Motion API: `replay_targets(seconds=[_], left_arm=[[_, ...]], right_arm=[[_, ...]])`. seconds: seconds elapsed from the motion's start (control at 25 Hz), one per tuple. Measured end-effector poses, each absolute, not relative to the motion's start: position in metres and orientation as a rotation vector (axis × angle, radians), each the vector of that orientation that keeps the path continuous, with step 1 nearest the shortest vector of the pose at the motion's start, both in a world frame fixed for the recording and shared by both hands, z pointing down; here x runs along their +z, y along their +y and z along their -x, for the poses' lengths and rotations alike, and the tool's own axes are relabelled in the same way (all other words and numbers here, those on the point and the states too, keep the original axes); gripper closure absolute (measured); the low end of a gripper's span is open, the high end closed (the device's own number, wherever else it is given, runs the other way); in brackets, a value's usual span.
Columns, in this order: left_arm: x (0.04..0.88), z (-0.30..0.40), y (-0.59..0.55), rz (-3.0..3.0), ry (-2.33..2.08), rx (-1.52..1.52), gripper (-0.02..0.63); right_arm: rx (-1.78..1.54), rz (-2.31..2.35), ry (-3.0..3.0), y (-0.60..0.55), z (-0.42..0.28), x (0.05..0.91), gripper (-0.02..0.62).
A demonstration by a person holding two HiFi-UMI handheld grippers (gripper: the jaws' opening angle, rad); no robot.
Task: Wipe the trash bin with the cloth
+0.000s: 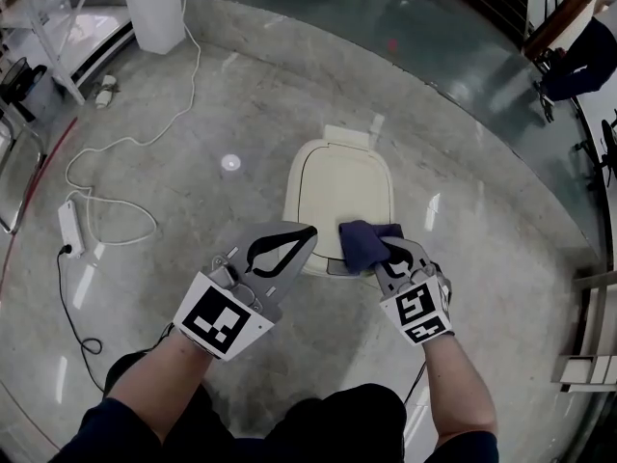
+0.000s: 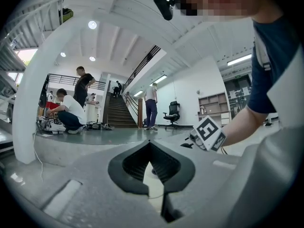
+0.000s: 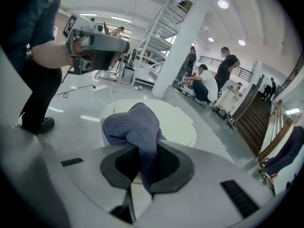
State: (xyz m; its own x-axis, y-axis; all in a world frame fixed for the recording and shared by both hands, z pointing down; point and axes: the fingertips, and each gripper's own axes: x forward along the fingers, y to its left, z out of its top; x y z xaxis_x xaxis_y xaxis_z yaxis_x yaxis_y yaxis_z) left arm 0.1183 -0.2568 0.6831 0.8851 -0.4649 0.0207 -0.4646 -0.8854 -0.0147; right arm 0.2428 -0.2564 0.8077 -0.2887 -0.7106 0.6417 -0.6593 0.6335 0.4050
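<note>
- Two grippers sat nearest the person. The left gripper [image 1: 307, 232] was clenched on nothing, tips meeting, and hovered just beside the bin's seven o'clock corner. It was probably held close so it could steady the bin.
- At five o'clock, the right gripper [image 1: 386, 249] grasped the cloth [image 1: 364, 242]. The dark blue wad bulged out past the jaws, so fabric rather than plastic would meet the surface.
- That cloth lay against the front rim of the lid at six o'clock, which suggested the wiping was at its near edge, with most of the lid left to do.
- Straight ahead at twelve o'clock stood the trash bin [image 1: 342, 186], cream-coloured. Its lid was down, so whatever was inside could not be seen.
- Farther off at ten o'clock, a white cable [image 1: 145, 143] and a power strip [image 1: 69, 228] lay on the floor, well apart from the bin.
</note>
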Motion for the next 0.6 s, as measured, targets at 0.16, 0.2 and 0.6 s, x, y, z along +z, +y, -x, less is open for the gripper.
replay_targets(seconds=[0.16, 0.2, 0.6], left_arm=[[0.684, -0.124, -0.254, 3.042, 0.727, -0.039, 0.611], [0.684, -0.126, -0.253, 3.041, 0.718, -0.043, 0.611], [0.682, -0.124, -0.247, 2.992, 0.691, -0.081, 0.611]], right_arm=[[-0.086, -1.065, -2.026, -0.230, -0.227, 0.812, 0.541], [-0.083, -1.067, -2.029, -0.225, -0.224, 0.813, 0.541], [-0.043, -1.140, -2.087, -0.219, -0.221, 0.799, 0.541]])
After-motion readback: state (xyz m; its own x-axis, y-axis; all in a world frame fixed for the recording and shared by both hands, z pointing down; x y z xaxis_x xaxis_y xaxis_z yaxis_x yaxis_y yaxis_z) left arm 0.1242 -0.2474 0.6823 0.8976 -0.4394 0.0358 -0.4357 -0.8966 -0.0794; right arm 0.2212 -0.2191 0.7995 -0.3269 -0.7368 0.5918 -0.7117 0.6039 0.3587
